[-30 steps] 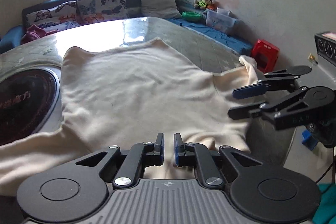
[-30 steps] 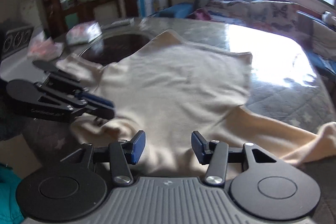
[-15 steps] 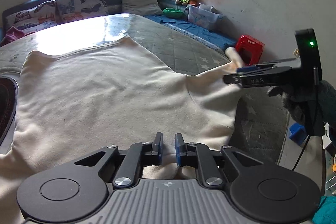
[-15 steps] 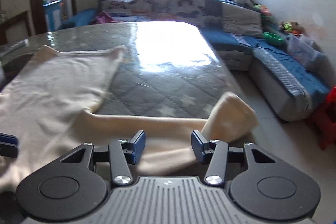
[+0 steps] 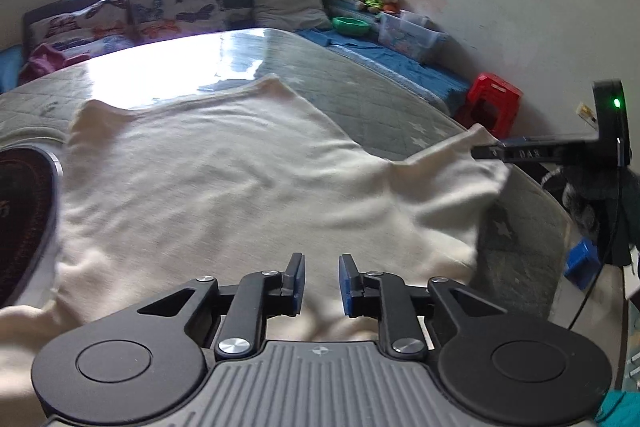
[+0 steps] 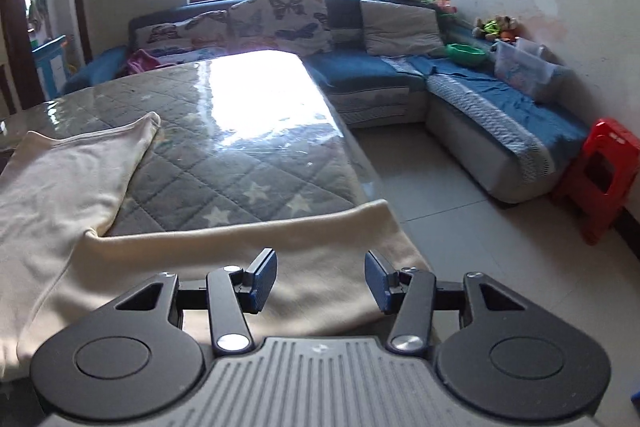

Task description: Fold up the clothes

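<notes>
The cream garment [image 5: 224, 183] lies spread across the tabletop [image 6: 240, 155], frame centre. It looks soft and limp; grip the sleeve hem. Left hand-held gripper [image 5: 321, 285] is slightly parted, empty; right hand-held gripper [image 6: 320, 285] gapes over the sleeve [image 6: 280, 239], lower centre.

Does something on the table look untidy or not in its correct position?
Yes. The cream garment is not lying fully flat: its right sleeve reaches the table's corner and hangs slightly over the edge. There are wrinkles near the armpit. Nothing looks spilled or damaged.
</notes>
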Motion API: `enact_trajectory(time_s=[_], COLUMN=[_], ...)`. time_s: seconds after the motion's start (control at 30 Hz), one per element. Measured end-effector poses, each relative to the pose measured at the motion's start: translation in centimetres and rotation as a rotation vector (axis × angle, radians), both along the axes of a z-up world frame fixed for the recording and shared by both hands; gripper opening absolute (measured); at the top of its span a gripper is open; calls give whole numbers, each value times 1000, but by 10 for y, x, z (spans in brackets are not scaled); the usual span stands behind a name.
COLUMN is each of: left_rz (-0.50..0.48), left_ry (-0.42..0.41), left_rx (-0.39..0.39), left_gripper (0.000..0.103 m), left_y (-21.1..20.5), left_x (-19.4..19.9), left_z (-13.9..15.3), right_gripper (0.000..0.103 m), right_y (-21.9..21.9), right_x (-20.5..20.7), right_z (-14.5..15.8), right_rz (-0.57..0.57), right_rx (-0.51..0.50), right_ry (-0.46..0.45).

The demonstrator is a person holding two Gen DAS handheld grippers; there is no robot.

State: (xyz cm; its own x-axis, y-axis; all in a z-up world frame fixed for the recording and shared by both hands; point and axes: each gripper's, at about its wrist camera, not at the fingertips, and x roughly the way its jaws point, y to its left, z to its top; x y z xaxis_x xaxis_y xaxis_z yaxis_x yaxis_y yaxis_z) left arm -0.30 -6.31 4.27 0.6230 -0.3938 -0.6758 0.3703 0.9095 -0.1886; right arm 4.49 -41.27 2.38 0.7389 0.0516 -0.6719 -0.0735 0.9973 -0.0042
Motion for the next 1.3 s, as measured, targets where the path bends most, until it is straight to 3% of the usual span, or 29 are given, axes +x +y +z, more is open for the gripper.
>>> enact_trajectory(time_s=[0.1,0.27,0.53,0.63,0.77,0.87,1.1,1.3], left_rz=[92,239,379,454,561,617,498,449], left_ry=[-12,-16,22,17,-16,-16,-2,-62], left_rx=[5,-16,-25,4,-27,-75,2,89], left_gripper=[26,26,27,28,36,37,34,34], left_y=[21,57,102,114,134,149,125,107], left_x=[17,60,129,143,149,151,159,153], left_z=[11,22,5,-1,1,1,-7,-10], right_gripper=[50,50,54,54,55,56,57,57], right_y=[0,1,3,2,2,2,2,2], right_x=[12,27,30,31,32,32,33,33], right_z=[-3,-6,-8,-7,-7,-8,-9,-9], right_rz=[6,11,15,14,15,13,12,14], right_rx=[13,31,35,39,41,47,50,52], right_ry=[9,19,13,13,12,10,5,3])
